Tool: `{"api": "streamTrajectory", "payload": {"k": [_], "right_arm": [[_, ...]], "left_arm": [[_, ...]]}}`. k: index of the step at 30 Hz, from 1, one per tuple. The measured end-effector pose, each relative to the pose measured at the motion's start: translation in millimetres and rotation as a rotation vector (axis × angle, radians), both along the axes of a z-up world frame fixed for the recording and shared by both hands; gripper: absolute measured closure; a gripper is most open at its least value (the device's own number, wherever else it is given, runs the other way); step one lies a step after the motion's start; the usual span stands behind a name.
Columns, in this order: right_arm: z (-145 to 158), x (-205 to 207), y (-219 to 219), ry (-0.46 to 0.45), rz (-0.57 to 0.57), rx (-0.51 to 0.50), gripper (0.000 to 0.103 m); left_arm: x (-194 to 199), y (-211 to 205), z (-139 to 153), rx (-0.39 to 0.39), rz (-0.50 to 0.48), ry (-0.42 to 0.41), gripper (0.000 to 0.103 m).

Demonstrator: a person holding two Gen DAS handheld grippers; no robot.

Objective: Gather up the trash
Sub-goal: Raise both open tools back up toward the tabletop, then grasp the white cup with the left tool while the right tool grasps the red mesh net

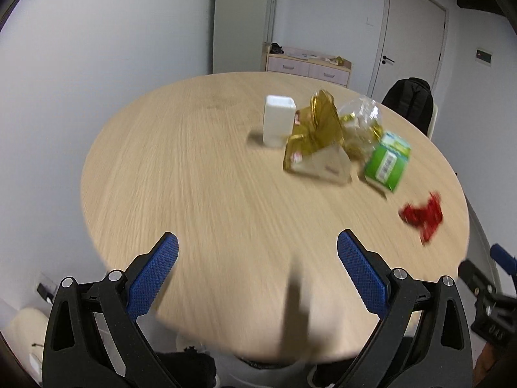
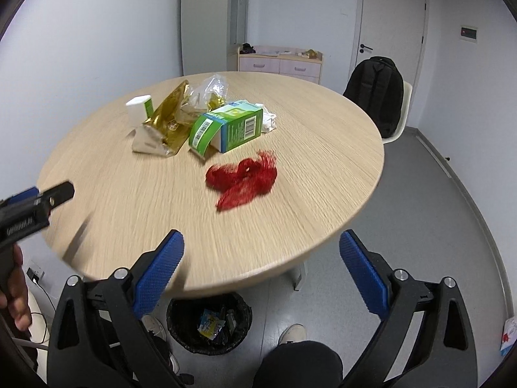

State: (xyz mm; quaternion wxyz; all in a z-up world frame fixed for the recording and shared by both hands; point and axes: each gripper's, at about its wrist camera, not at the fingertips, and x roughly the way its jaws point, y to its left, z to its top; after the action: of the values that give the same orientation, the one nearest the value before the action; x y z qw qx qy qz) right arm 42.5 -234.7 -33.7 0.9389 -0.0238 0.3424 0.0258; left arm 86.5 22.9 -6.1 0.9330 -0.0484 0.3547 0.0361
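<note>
Trash lies on a round wooden table (image 1: 194,177): a gold foil wrapper (image 1: 315,129), a clear plastic bag (image 1: 363,113), a green carton (image 1: 387,161), a red wrapper (image 1: 421,215) and a white box (image 1: 278,119). My left gripper (image 1: 257,258) is open and empty over the table's near edge. My right gripper (image 2: 261,255) is open and empty, short of the red wrapper (image 2: 244,179). The green carton (image 2: 229,126), gold wrapper (image 2: 169,116) and a crumpled white paper (image 2: 268,119) lie beyond. A black bin (image 2: 208,323) with some trash stands under the table.
A chair with a black backpack (image 2: 378,93) stands at the table's far right. A low drawer cabinet (image 2: 279,61) and a door (image 2: 391,26) are at the back wall. My shoes and knee show beside the bin.
</note>
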Motion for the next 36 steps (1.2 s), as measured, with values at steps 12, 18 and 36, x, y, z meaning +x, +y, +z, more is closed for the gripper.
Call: {"api": "streamTrajectory", "payload": {"k": [12, 18, 36], "right_arm": [[-9, 75, 2, 0.061, 0.007, 0.034, 0.019], [-12, 96, 4, 0.085, 0.014, 0.052, 0.026], [-20, 109, 11, 0.116, 0.052, 0.072, 0.061]], "left_arm": [[118, -4, 9, 0.028, -0.003, 0.021, 0.006], [160, -2, 8, 0.025, 0.013, 0.046, 0.007], [200, -10, -8, 0.035, 0.0, 0.135, 0.062]]}}
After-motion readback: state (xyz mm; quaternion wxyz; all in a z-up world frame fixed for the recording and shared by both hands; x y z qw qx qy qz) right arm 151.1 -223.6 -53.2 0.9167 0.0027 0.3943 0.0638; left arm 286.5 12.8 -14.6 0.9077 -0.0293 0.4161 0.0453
